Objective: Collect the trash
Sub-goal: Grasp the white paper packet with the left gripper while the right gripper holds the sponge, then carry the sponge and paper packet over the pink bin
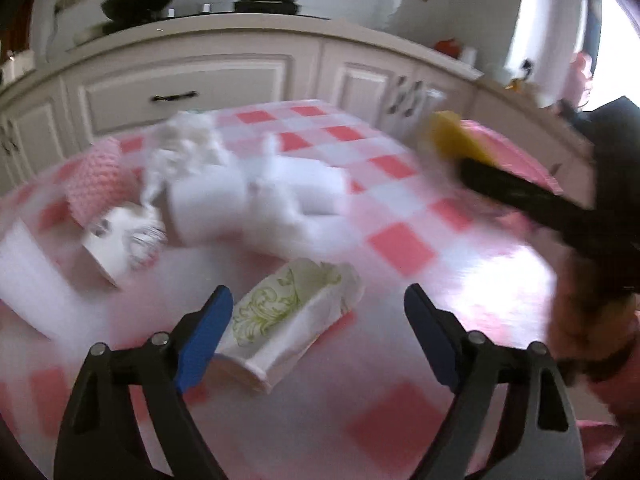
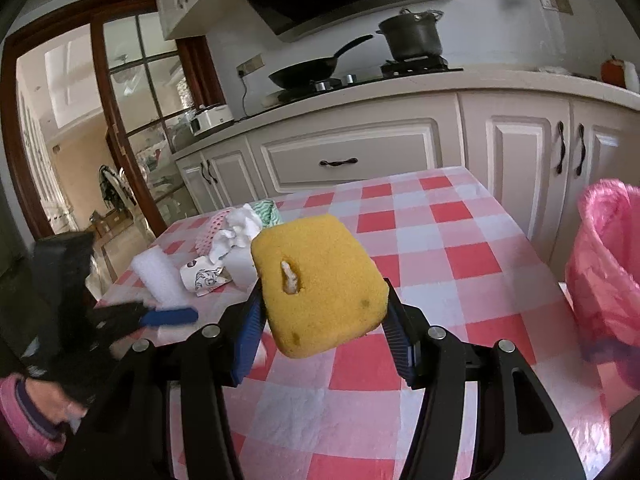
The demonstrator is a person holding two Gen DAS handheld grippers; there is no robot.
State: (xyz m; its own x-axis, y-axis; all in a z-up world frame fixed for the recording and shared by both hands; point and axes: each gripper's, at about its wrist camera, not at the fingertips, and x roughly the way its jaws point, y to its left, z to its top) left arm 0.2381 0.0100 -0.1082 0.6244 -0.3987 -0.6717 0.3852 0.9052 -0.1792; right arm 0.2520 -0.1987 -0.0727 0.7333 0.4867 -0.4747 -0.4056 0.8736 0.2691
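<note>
My right gripper (image 2: 320,312) is shut on a yellow sponge (image 2: 320,284) and holds it above the checked table; the sponge also shows in the left wrist view (image 1: 450,138). My left gripper (image 1: 318,320) is open, just above a flattened paper cup with green print (image 1: 288,316). Behind the cup lies a pile of trash: white paper cups (image 1: 256,200), crumpled tissue (image 1: 184,144), a pink knitted cloth (image 1: 100,180) and a small printed cup (image 1: 120,244). The pile also shows in the right wrist view (image 2: 224,248). A bin with a pink bag (image 2: 608,272) stands at the table's right.
The table has a red and white checked cloth (image 2: 440,240). White kitchen cabinets (image 2: 360,152) stand behind it, with a pan (image 2: 308,72) and a pot (image 2: 412,36) on the stove. A glass door (image 2: 100,140) is at the left.
</note>
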